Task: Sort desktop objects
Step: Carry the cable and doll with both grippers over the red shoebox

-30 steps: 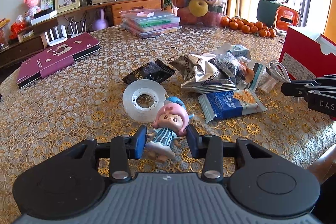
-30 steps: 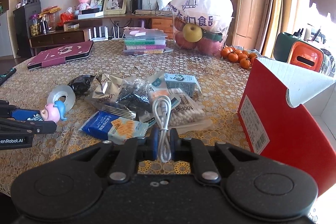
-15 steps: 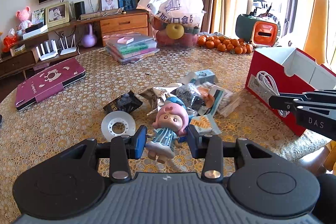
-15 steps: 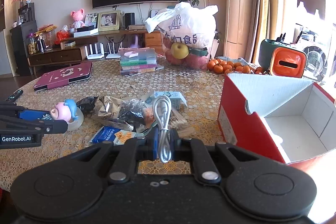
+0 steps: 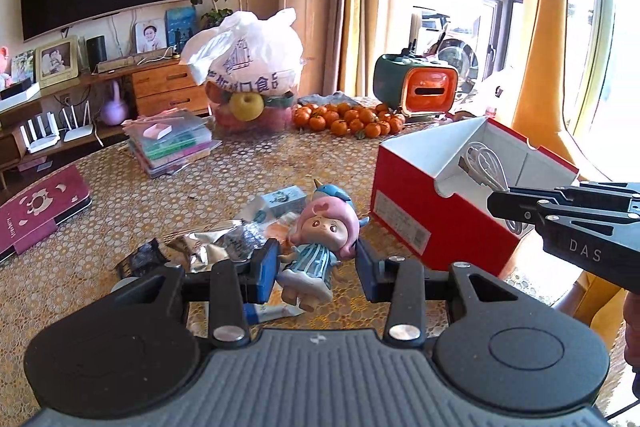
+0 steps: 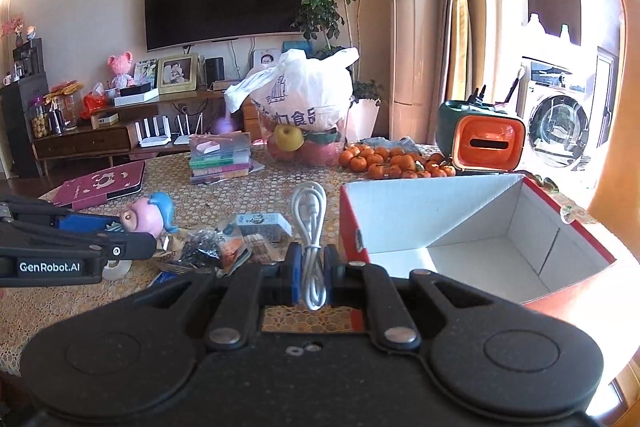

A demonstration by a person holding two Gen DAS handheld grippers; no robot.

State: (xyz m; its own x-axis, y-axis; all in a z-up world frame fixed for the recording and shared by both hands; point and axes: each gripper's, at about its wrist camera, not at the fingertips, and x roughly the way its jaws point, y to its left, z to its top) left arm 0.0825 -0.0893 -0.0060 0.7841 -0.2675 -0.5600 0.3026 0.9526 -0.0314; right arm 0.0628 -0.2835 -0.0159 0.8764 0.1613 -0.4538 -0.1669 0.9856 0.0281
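My left gripper point(image 5: 316, 267) is shut on a small doll point(image 5: 320, 247) with pink hair, a blue hat and a striped dress, held above the table. In the right wrist view the same doll point(image 6: 146, 217) sticks out of the left gripper point(image 6: 120, 233) at the left. My right gripper point(image 6: 312, 267) is shut on a coiled white cable point(image 6: 309, 223). To its right stands an open red box point(image 6: 440, 223) with a white inside. In the left wrist view, the cable point(image 5: 486, 163) hangs over the box point(image 5: 408, 215), in the right gripper point(image 5: 496, 203).
A pile of snack packets point(image 5: 212, 247) and a tape roll point(image 6: 114, 271) lie on the lace-covered table point(image 5: 120, 195). Farther back are stacked plastic cases point(image 5: 172, 143), a bag of fruit point(image 5: 248, 87), tangerines point(image 5: 344, 119), an orange-green container point(image 5: 416, 87) and a maroon book point(image 5: 36, 215).
Both grippers have risen and swung right towards the red box, each keeping its object. The box's open inside now shows, and the cable has come over its opening.
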